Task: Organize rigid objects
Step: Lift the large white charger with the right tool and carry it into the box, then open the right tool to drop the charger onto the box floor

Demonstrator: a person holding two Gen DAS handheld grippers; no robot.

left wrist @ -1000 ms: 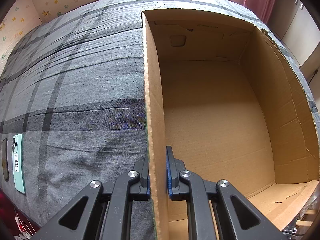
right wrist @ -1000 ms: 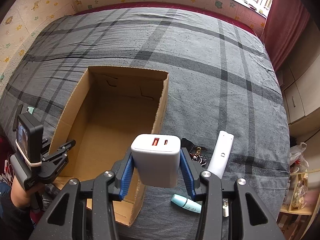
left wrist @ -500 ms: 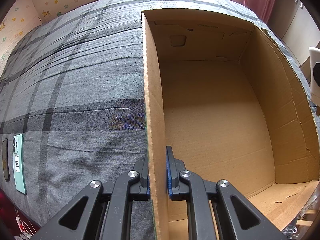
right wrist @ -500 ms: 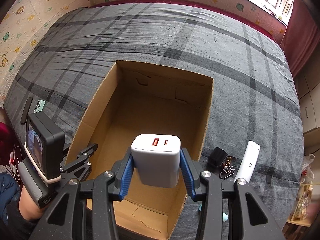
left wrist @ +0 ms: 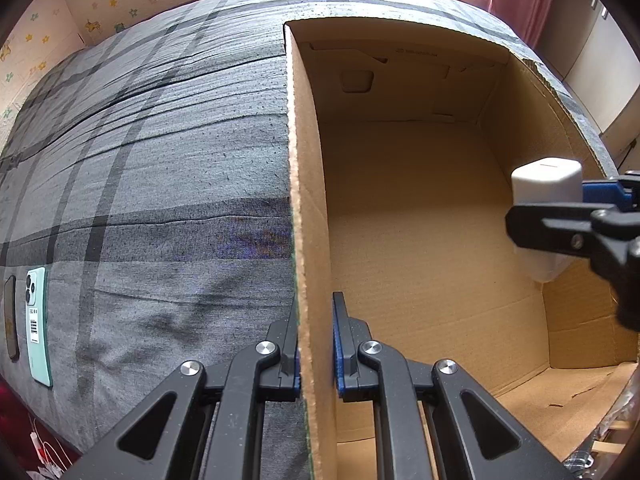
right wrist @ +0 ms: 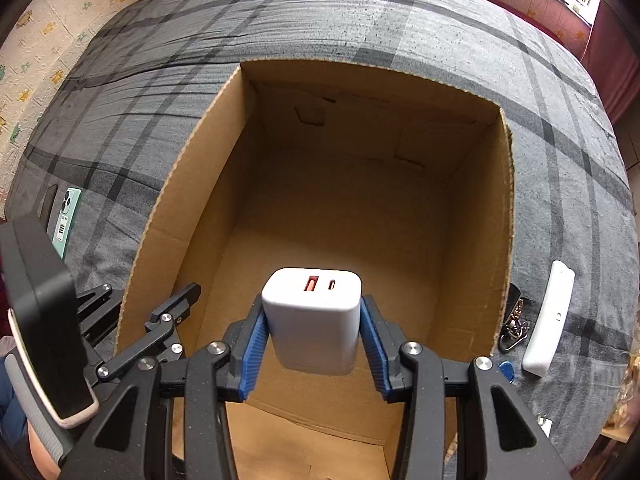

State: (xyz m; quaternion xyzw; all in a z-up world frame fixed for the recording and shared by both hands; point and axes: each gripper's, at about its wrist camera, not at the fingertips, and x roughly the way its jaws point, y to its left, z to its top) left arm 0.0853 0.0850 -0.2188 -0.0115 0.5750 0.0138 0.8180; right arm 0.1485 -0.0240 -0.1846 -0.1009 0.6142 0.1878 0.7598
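An open cardboard box [right wrist: 476,216] lies on a grey plaid bed; its inside is bare. My left gripper [left wrist: 316,336] is shut on the box's left wall [left wrist: 308,184], one finger outside and one inside. It also shows in the right wrist view [right wrist: 160,312]. My right gripper [right wrist: 312,320] is shut on a white USB charger [right wrist: 312,320] and holds it over the box's open inside. The charger [left wrist: 546,180] shows at the right in the left wrist view, above the box floor.
A mint-green phone [left wrist: 38,320] and a dark phone [left wrist: 10,316] lie on the bed left of the box. A white remote [right wrist: 550,316], keys [right wrist: 514,324] and a small blue item [right wrist: 506,370] lie right of the box.
My right gripper has carried the charger left and forward, from beside the box to over its inside. The left gripper has stayed clamped on the box wall.
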